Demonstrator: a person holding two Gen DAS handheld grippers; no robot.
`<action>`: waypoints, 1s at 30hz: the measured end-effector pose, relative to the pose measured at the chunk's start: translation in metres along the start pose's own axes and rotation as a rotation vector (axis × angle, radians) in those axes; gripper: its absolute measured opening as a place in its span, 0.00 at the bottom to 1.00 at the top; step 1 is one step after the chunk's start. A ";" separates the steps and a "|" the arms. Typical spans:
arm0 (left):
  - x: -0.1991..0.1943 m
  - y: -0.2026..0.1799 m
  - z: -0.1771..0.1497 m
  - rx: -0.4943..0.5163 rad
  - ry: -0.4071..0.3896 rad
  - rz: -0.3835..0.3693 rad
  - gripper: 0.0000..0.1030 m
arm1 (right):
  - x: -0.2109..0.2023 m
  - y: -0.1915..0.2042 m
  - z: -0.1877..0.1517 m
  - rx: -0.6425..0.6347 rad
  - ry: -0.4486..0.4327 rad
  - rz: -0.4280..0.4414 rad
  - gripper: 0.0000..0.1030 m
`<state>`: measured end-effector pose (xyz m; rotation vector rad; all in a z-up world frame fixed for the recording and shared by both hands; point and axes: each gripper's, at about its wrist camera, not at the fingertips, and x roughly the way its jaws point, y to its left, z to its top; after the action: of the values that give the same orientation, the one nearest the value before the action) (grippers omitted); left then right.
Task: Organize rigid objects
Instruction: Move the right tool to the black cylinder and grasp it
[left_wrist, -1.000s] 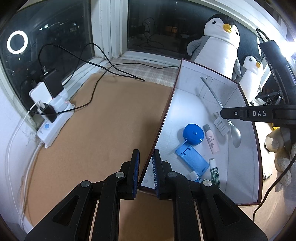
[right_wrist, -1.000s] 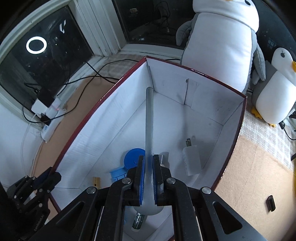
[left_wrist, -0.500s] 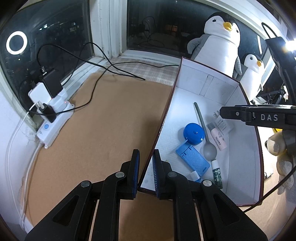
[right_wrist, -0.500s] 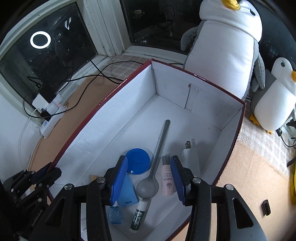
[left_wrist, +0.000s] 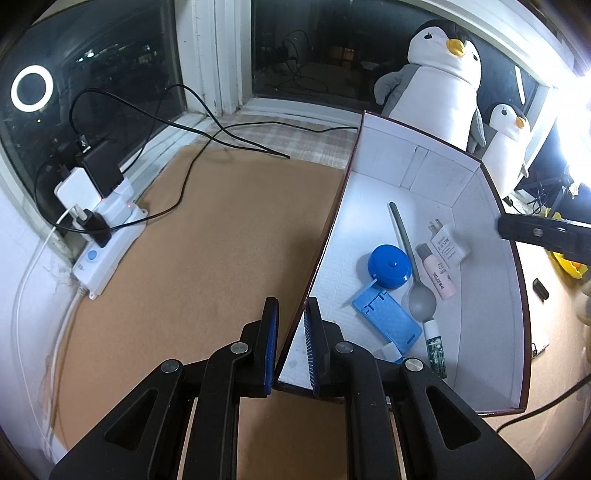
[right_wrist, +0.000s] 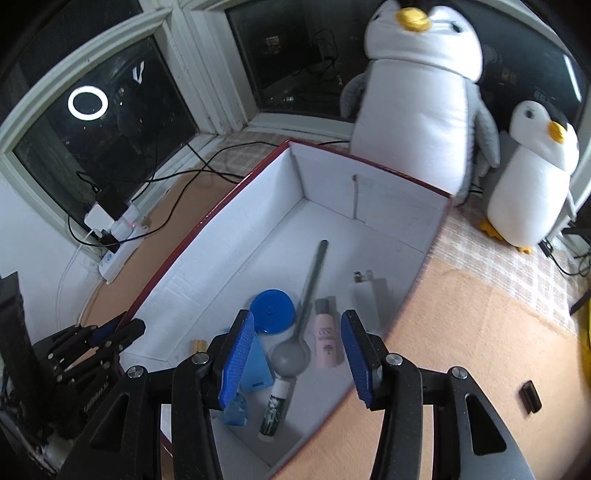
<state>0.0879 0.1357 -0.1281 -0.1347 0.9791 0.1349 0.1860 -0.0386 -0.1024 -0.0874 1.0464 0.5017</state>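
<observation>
Left wrist: left gripper (left_wrist: 290, 345) clamped on box (left_wrist: 491, 295) near-left wall, steadying it. Spoon (left_wrist: 408, 258) lies mid-floor between blue disc (left_wrist: 389, 266) and pink bottle (left_wrist: 437, 271)

Right wrist: right gripper (right_wrist: 297, 356) about half open, empty, above spoon (right_wrist: 301, 328). Stiff, light, slick: regrip by the handle, not the bowl

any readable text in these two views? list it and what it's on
None reads with certainty.
Pink bottle: printed label with a small tree-like emblem, letters too blurred.
White charger: lines of small print, too small.
Green-and-white tube: printed pattern, illegible.
Black adapter on the power strip: a USB symbol, no words.
</observation>
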 end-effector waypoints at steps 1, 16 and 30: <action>0.000 0.000 0.000 0.002 0.001 0.002 0.12 | -0.005 -0.005 -0.003 0.010 -0.008 -0.002 0.44; 0.008 -0.008 0.007 0.030 0.029 0.053 0.13 | -0.060 -0.130 -0.059 0.200 -0.072 -0.129 0.44; 0.021 -0.012 0.013 0.024 0.079 0.098 0.14 | -0.054 -0.239 -0.119 0.297 0.018 -0.269 0.44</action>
<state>0.1121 0.1269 -0.1382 -0.0703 1.0665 0.2089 0.1726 -0.3048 -0.1567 0.0312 1.0973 0.0999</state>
